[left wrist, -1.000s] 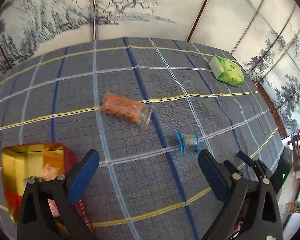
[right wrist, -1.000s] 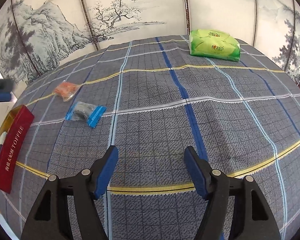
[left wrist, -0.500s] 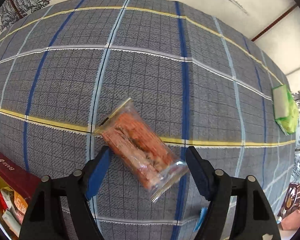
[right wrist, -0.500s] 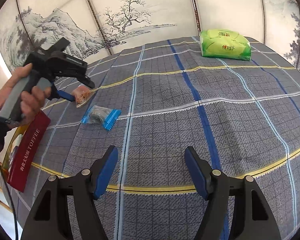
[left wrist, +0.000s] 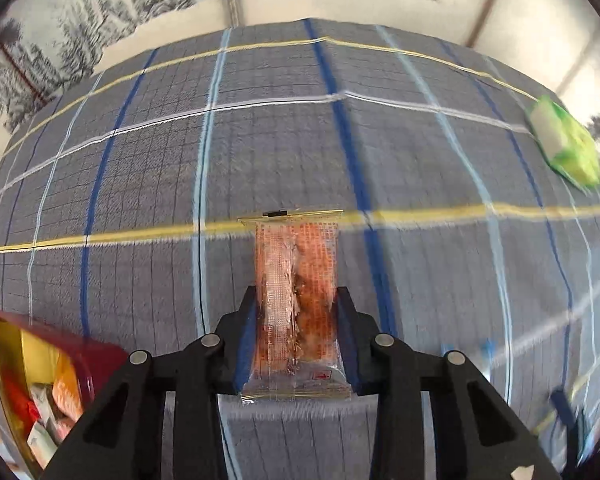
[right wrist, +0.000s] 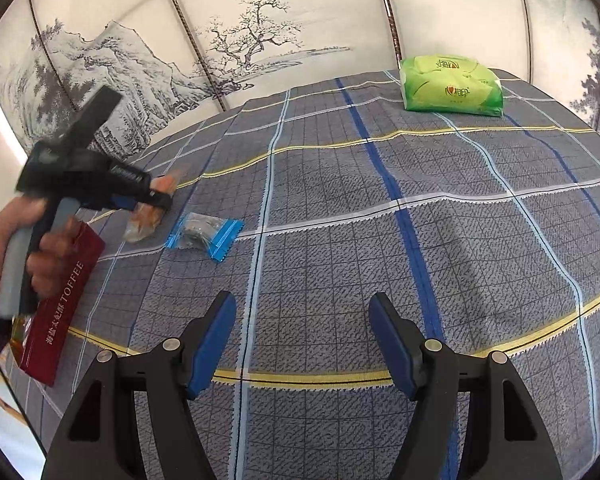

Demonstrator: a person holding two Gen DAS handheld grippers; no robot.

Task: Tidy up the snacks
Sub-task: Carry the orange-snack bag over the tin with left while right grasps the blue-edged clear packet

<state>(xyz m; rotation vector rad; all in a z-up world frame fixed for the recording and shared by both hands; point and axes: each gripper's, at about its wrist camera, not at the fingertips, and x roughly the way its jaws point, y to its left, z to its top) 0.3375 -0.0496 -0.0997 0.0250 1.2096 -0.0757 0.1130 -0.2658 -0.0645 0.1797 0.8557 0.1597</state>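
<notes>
The left hand-held gripper [left wrist: 296, 340] has just been closing and seemingly clamps the orange snack packet [left wrist: 296, 280], its long axis toward twelve o'clock, while the right hand-held gripper [right wrist: 302, 340] waits released.

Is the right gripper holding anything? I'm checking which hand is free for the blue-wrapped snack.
No: the right gripper stands open over bare plaid tablecloth, with nothing between its blue pads.
</notes>
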